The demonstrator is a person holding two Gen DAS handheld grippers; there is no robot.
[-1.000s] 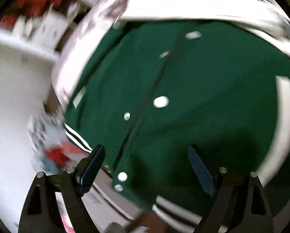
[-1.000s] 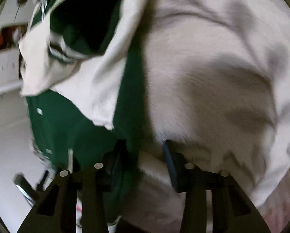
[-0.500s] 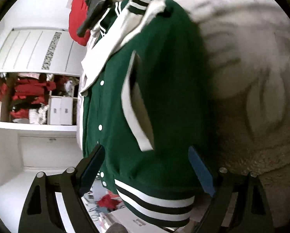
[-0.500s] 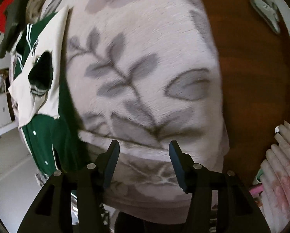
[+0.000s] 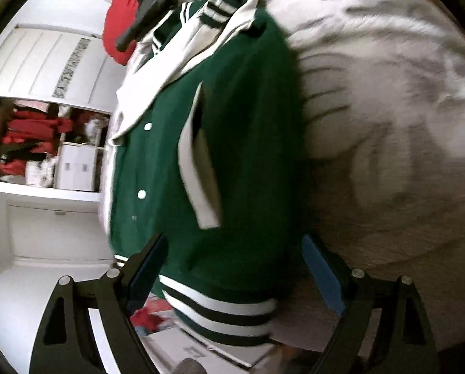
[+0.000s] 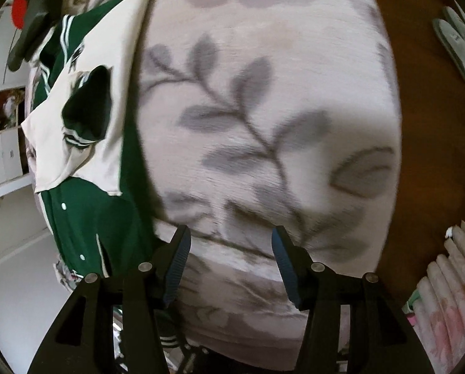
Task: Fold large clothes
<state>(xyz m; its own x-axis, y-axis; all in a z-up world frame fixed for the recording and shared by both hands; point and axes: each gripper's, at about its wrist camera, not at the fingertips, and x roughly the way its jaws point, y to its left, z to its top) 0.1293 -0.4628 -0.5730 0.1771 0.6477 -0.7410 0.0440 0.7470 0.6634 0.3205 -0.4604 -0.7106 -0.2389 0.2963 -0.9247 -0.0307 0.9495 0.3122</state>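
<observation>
Green varsity jacket (image 5: 238, 155), white-sleeved, flat on leaf-patterned cover (image 6: 263, 124)

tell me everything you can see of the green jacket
The green jacket is a varsity style: dark green body, cream sleeves, white snap buttons, a cream-trimmed pocket and a green-and-white striped hem. It lies front up on the leaf-print cover, sleeves folded across the chest. Neither open hand-held gripper touches it.

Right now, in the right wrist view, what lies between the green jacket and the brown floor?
The leaf-patterned bedspread lies between green jacket and brown floor, right wrist view.
</observation>
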